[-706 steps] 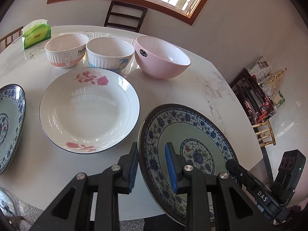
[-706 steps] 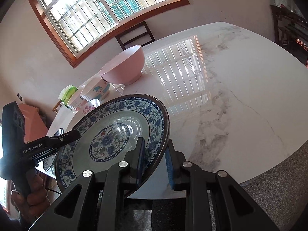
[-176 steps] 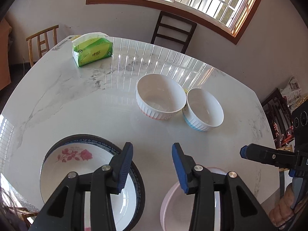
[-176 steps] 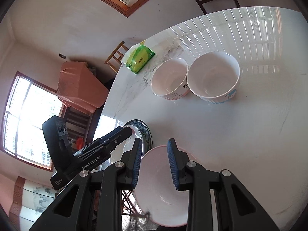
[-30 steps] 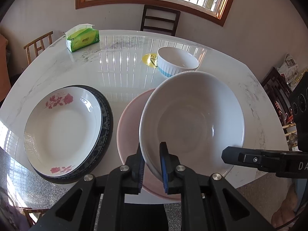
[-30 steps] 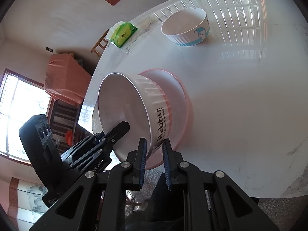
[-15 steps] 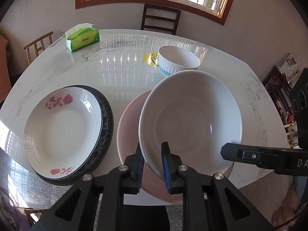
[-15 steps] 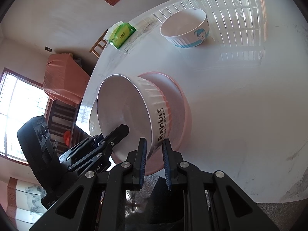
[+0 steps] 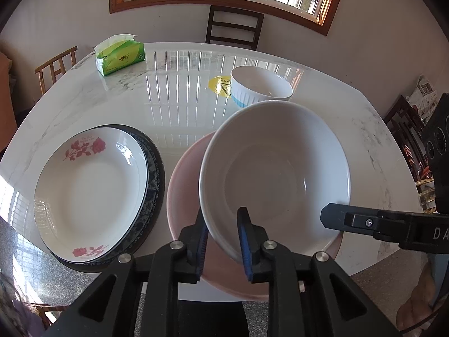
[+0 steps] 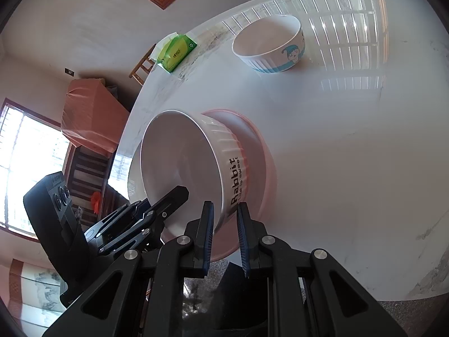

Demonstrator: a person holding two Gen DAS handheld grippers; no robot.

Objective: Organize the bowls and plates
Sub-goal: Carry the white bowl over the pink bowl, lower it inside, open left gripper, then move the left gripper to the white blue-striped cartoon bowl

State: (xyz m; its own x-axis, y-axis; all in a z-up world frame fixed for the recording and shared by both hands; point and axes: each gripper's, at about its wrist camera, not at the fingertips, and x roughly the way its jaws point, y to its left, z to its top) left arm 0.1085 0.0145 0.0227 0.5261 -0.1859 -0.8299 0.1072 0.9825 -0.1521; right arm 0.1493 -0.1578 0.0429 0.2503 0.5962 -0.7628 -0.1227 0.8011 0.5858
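The left gripper (image 9: 223, 237) is seen with its 2 blue-padded jaws set astride the near rim of the white ribbed bowl (image 9: 275, 174). The rim passes between them, and the inner pad is seen standing a little clear of the bowl's inside wall. The last 2 opening readings differ by only a small step, so no opening motion is claimed; the grip is noted as loose, not pressing.

The right gripper (image 10: 224, 233) is noted fully closed, its 2 jaws brought together just in front of the white ribbed bowl (image 10: 196, 168), near the side lettered "Rabbit". Whether the rim is pinched cannot be told from the pictures; in the left wrist view its black finger is seen lying beside the bowl's right edge.

The white ribbed bowl is found tilted inside the pink bowl (image 9: 185, 196), which is set on the marble table (image 9: 179, 104) near its front edge.

Just left of the pink bowl, a white rose plate (image 9: 89, 191) is stacked on a blue patterned plate (image 9: 153, 174), of which only the dark rim is shown.

Farther back, a blue-banded bowl (image 9: 261, 88) is set upright, apart from the stack, beside a yellow sticker (image 9: 219, 84).

A green tissue pack (image 9: 120, 54) is placed at the far left edge of the table.
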